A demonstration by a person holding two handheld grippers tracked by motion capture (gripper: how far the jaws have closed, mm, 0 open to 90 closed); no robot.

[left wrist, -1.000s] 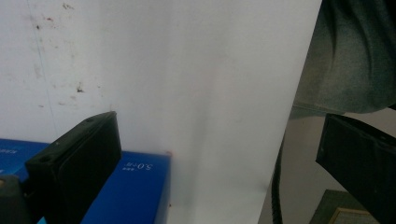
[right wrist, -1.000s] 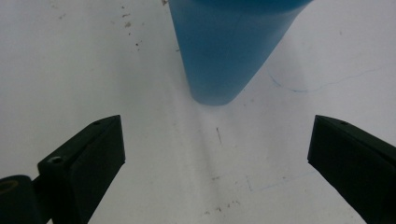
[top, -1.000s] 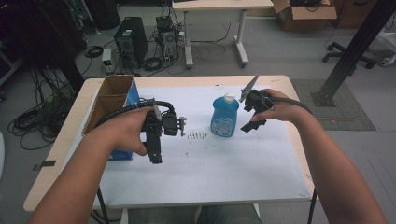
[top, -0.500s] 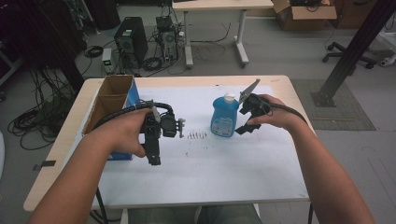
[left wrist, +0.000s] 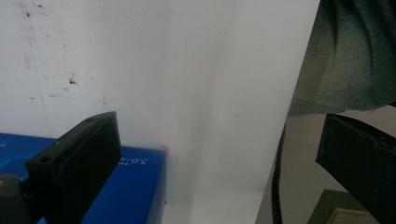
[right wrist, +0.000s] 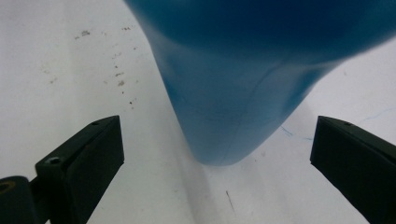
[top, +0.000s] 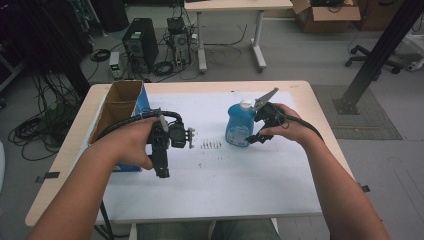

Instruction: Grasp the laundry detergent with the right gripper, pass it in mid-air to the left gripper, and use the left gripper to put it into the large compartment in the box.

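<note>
One blue bottle [top: 240, 125] stands upright at the worktop's [top: 225, 200] centre. At its 3 o'clock, the right gripper [top: 254, 131] gapes wide. One open cardboard box [top: 120, 107] sits at 9 o'clock, contents hidden; the left gripper [top: 162, 167] is wide too.

A laboratory or technical workroom with a grey carpeted floor [top: 320, 55]. On the floor beyond the far edge of the light wooden table [top: 320, 107] stand a black desktop computer tower [top: 141, 44], smaller electronic units [top: 179, 35] and loose black cables [top: 30, 132]; a white-legged workbench [top: 230, 25] stands farther back. At far right are an open brown cardboard box [top: 327, 10], a slanted black metal post [top: 377, 55] on a floor plate, and the wheeled base of an office chair [top: 372, 52].
</note>
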